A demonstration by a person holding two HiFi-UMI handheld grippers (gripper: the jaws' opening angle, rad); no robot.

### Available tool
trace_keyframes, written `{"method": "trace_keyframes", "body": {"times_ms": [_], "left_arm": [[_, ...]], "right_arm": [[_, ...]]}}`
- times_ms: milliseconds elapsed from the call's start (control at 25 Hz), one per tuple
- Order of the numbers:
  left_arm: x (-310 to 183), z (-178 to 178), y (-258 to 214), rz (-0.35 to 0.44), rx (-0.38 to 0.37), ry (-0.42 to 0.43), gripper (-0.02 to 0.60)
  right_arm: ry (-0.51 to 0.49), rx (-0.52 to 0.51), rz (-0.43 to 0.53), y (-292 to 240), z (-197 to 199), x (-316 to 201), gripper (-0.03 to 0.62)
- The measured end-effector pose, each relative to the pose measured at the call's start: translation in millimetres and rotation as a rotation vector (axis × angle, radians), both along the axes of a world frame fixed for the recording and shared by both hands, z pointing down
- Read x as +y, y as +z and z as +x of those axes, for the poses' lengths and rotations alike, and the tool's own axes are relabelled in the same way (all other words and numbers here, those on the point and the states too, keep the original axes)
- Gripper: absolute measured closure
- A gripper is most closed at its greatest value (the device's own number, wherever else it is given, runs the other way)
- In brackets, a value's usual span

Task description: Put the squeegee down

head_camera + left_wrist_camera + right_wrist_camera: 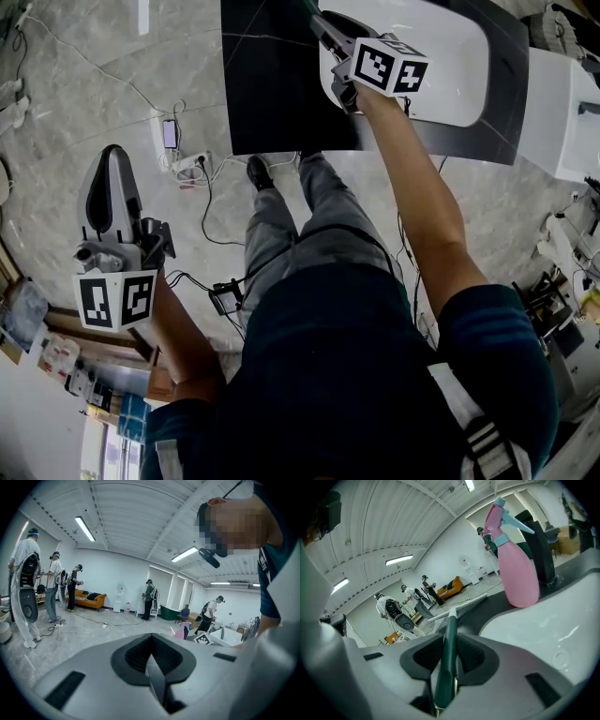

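Note:
My right gripper reaches over the near edge of a white sink set in a black counter. It is shut on the squeegee, whose dark green handle runs up between the pads to a pale blade lying crosswise over the counter's edge. In the right gripper view the jaws point across the basin. My left gripper hangs low at my left side over the floor, jaws together and nothing in them.
A pink spray bottle and a black faucet stand on the counter behind the sink. A power strip with cables and a phone lie on the floor. Several people and an orange sofa are further off.

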State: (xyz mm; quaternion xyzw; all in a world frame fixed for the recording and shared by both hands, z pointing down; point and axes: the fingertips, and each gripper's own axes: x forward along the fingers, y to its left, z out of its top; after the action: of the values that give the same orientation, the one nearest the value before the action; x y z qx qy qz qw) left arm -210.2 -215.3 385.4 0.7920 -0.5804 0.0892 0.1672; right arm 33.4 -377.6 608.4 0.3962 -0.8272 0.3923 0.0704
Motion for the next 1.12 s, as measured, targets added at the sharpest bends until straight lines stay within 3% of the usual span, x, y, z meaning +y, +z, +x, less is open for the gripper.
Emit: {"method": "trace_keyframes", "body": {"times_ms": [800,1120], "left_arm": [[8.8,-15.8,-22.9,0.056,-0.011,0.0,0.577],[15.9,-25.8,-45.8,0.104,-0.022,0.01,0.577]], "right_arm": [[-0.061,0.102,-0.107,45.9,-15.6,5.4,0.496],[-0.058,0.09,-0.155,49.3,-17.4,7.8,0.49]]}}
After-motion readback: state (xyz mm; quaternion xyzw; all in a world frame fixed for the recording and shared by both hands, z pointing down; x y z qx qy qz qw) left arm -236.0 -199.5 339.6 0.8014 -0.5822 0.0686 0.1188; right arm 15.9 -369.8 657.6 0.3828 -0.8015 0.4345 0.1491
